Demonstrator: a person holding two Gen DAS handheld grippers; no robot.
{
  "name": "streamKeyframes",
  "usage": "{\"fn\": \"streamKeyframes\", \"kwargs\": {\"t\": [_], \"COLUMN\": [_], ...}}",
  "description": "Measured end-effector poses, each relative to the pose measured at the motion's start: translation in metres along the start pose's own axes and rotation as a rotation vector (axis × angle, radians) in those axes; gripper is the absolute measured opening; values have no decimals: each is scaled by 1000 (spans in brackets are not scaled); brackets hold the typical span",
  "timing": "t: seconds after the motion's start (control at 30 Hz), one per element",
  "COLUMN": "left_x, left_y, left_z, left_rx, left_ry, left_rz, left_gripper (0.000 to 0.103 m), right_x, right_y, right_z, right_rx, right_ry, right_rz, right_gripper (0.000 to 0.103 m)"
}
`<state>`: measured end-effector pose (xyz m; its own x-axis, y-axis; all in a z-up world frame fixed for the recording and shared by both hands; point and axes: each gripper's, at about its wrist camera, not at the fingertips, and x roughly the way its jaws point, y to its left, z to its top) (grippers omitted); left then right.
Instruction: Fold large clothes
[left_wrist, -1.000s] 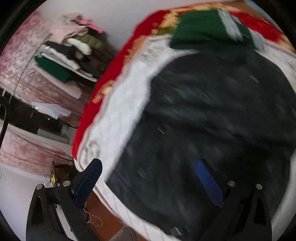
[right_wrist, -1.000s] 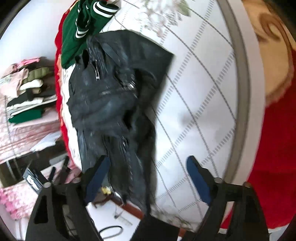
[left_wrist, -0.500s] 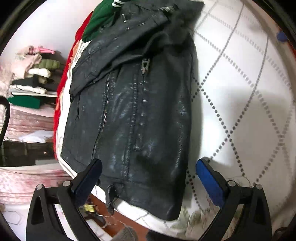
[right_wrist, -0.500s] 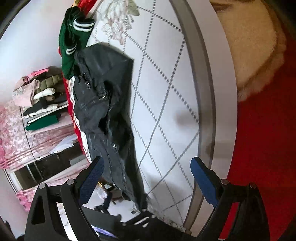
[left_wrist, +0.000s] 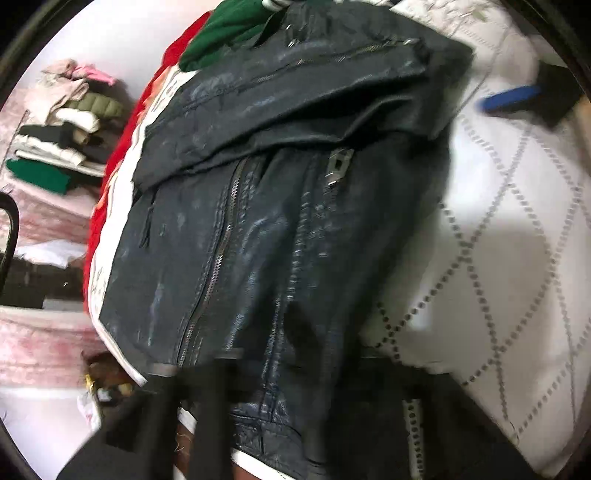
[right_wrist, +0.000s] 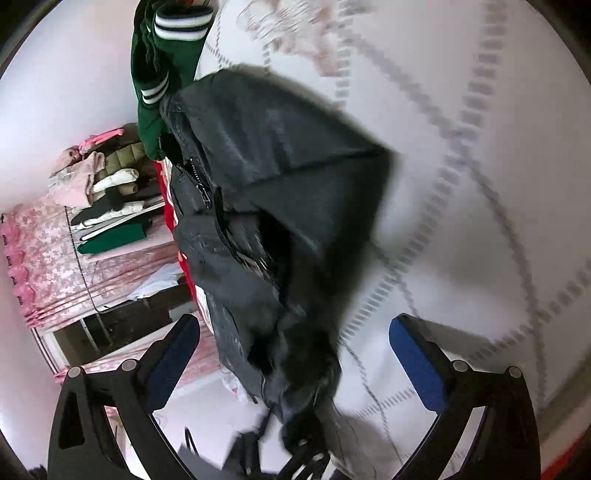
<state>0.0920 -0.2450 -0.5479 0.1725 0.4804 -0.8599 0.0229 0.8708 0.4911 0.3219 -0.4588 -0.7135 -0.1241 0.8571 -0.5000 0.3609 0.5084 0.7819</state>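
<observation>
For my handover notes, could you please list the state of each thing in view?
Black jacket: lying on the bed, zipped, sleeve folded across.
Green garment: bunched beyond the jacket.
Stack of clothes: folded.
Left gripper: closing on the jacket hem.
Right gripper: opening, holding nothing.

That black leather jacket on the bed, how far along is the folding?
Partly done: the black leather jacket already has its top part folded down over the front. In hand: the left gripper is closing at the jacket's bottom hem, while the right gripper hangs open, jaws still widening, its pads clear of the jacket's edge. Left: fold the hem up. A green striped garment lies unfolded beyond.
</observation>
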Motion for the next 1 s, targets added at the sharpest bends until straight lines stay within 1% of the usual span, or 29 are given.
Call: {"fn": "streamKeyframes", "kwargs": {"t": [0.03,0.07,0.17,0.2,0.23,0.27,0.37,0.43,0.5,0.57,0.6,0.63,0.73,0.8,0.87,0.93,1.0], "left_x": [-5,-10,-22,-25,-28,-30,-39,-44,-51,-55,-56,-56,-46,-33,-14,8,34], "left_y": [2,6,19,25,30,35,51,66,88,112,127,140,185,216,246,269,291], "left_z": [-1,-2,-5,-6,-6,-7,-4,-1,0,0,1,2,6,7,9,9,9], "left_rx": [-2,-9,-29,-31,-30,-30,-31,-45,-72,-105,-131,-154,-238,-296,-346,-387,-417], "left_ry": [-18,-37,-67,-81,-92,-102,-135,-152,-166,-170,-165,-158,-129,-106,-82,-54,-13], "left_rz": [-6,-12,-48,-58,-64,-72,-104,-130,-166,-200,-233,-258,-347,-404,-454,-504,-559], "left_gripper": [8,7,4,4,3,3,3,3,3,3,3,3,4,4,5,5,6], "right_x": [6,11,18,20,21,23,21,17,11,6,7,11,25,49,77,110,151], "right_y": [5,9,21,26,30,31,45,71,95,129,146,171,230,274,309,340,365], "right_z": [3,5,6,6,5,4,-3,-13,-21,-31,-36,-41,-48,-51,-50,-48,-46], "right_rx": [3,11,17,14,14,29,51,12,-4,-31,-49,-77,-149,-209,-261,-296,-325], "right_ry": [-3,-8,-45,-60,-77,-80,-133,-172,-197,-220,-226,-234,-238,-230,-220,-207,-193], "right_rz": [-22,-56,-67,-64,-56,-74,-81,-108,-106,-112,-123,-141,-194,-238,-284,-329,-386], "right_gripper": [103,103,103,94,50,33,28,25,23,22,22,22,22,22,21,21,21]}}
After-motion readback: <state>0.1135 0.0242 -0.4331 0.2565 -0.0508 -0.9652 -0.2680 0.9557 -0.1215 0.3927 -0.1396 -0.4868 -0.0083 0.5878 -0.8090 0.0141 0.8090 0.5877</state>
